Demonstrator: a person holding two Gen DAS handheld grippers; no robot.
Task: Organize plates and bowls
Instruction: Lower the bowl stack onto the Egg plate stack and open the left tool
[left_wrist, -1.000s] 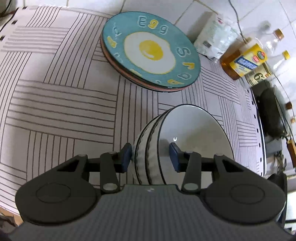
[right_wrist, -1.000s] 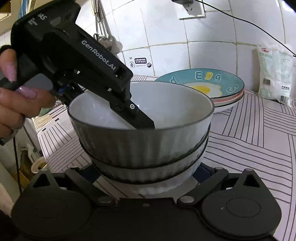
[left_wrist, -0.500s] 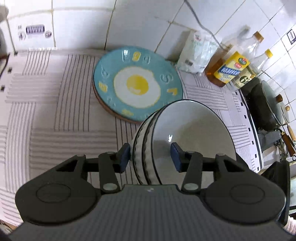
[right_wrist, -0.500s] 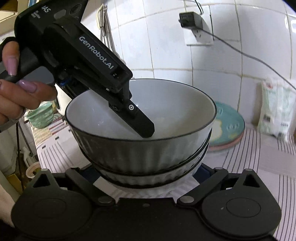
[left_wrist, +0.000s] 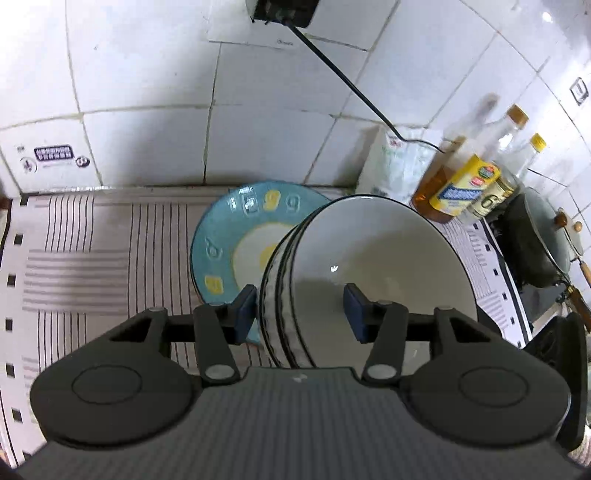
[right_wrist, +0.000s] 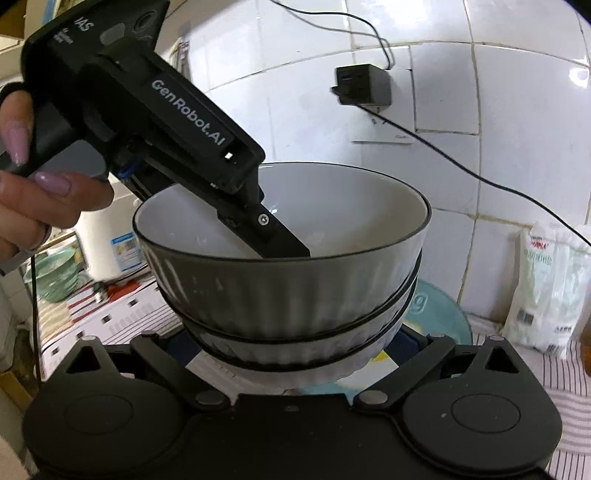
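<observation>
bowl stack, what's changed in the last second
The stack of bowls rose off the striped cloth, carried by both tongs, and now covers part of the egg plate in both views. The jaws of the left tongs have just been opening with the stack's wall between them. The right tongs stay around the bottom bowl; plate unmoved.

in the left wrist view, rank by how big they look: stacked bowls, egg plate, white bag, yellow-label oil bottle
1. stacked bowls, though they are nearest the camera
2. egg plate, partly hidden behind the bowls
3. white bag and yellow-label oil bottle: too alike to rank
</observation>
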